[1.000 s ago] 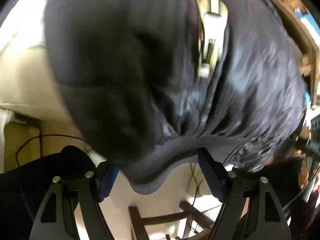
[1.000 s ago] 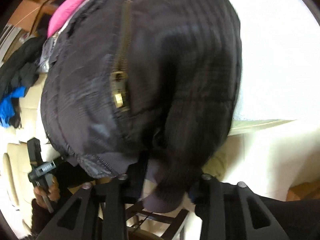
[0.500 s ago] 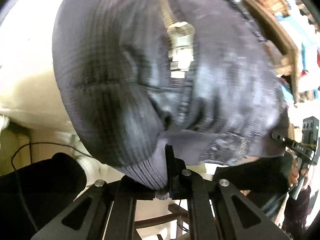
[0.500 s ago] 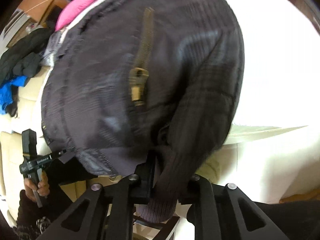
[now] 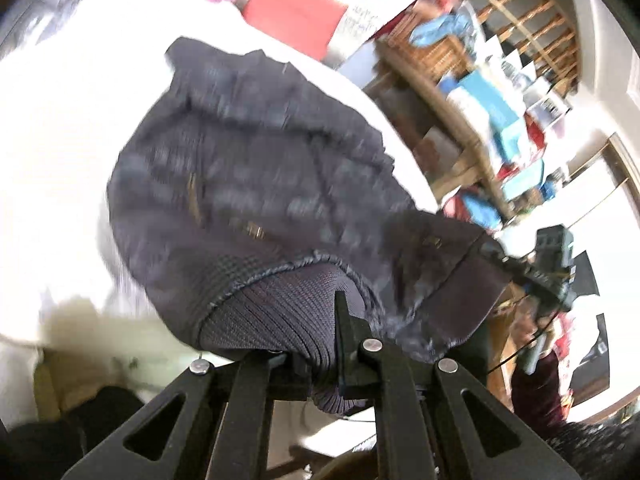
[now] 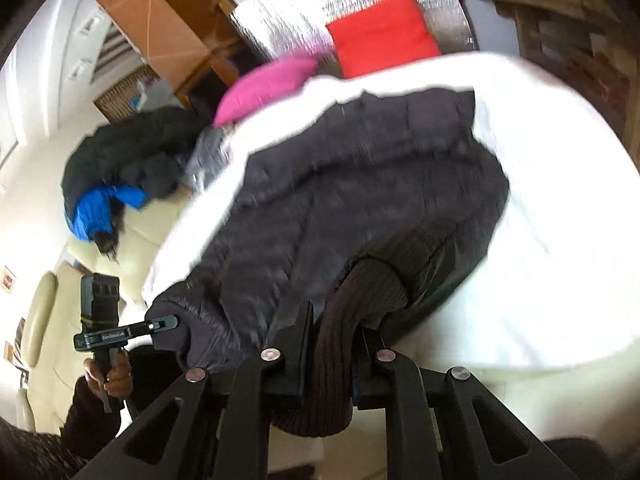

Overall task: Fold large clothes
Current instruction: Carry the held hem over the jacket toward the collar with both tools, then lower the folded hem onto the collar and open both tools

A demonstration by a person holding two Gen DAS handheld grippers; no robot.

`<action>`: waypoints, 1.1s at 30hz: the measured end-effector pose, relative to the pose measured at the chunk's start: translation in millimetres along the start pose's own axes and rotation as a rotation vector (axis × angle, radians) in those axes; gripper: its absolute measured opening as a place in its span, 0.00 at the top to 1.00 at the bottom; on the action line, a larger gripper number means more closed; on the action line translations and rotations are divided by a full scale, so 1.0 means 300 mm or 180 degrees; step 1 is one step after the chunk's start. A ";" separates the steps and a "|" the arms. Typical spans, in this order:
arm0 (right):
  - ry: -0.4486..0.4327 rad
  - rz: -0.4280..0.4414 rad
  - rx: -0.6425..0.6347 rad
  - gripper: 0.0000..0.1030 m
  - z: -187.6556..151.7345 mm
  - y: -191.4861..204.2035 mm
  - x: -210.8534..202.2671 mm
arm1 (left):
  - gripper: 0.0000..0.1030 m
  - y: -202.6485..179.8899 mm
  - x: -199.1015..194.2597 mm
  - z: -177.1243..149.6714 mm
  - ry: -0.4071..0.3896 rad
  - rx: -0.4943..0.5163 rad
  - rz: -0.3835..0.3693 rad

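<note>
Pink cushion, red cushion and a dark clothes heap sit behind the white table. My left gripper and right gripper each pinch the jacket at its ribbed hem; its length runs away across the table, collar far.

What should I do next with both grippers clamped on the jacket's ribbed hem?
Probably carry the hem forward over the body of the jacket toward its far edge. The left gripper and the right gripper are each shut on the ribbed hem, the near edge is lifted, and the rest lies spread on the white cover, so a first fold looks ready.
</note>
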State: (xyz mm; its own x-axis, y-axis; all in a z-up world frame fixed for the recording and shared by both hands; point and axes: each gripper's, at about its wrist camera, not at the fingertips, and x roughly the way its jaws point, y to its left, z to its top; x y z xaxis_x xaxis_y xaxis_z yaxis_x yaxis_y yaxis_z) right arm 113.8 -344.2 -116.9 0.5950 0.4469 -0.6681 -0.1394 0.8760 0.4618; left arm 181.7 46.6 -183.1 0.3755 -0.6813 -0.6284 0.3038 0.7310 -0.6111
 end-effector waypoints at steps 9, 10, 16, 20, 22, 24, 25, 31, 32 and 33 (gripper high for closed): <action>-0.0625 0.0103 0.0327 0.85 0.277 -0.011 0.111 | 0.92 0.043 -0.063 0.364 -0.0480 -0.0132 0.0049; -0.0698 0.0125 0.0386 0.85 0.320 -0.024 0.122 | 0.92 0.058 -0.056 0.400 -0.0497 -0.0155 0.0059; -0.0967 0.0067 0.0541 0.85 0.554 -0.067 0.181 | 0.92 0.116 0.008 0.656 -0.0543 -0.0169 0.0182; -0.1116 0.0054 0.0681 0.85 0.740 -0.130 0.263 | 0.92 0.170 0.083 0.853 -0.0546 -0.0228 0.0241; -0.1169 0.0052 0.0756 0.86 0.821 -0.166 0.309 | 0.92 0.195 0.116 0.937 -0.0536 -0.0259 0.0269; -0.1218 0.0026 0.0848 0.88 0.904 -0.211 0.373 | 0.92 0.230 0.182 1.049 -0.0494 -0.0297 0.0345; -0.1249 0.0005 0.0896 0.91 0.939 -0.234 0.401 | 0.92 0.246 0.216 1.094 -0.0469 -0.0307 0.0393; -0.1174 -0.0112 0.1156 0.91 1.098 -0.418 0.601 | 0.92 0.390 0.426 1.274 -0.0313 -0.0423 0.0700; -0.1062 -0.0161 0.1161 0.90 1.114 -0.448 0.647 | 0.92 0.433 0.482 1.292 -0.0212 -0.0482 0.0752; -0.0984 -0.0159 0.1202 0.90 1.121 -0.468 0.679 | 0.91 0.456 0.501 1.291 -0.0171 -0.0515 0.0760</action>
State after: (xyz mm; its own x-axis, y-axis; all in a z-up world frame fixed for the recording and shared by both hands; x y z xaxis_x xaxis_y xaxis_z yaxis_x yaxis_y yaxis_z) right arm 520.7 -437.3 -121.6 0.8087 0.2810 -0.5167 0.1581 0.7424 0.6511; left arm 618.8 59.0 -174.7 0.4666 -0.4847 -0.7399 0.0593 0.8518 -0.5206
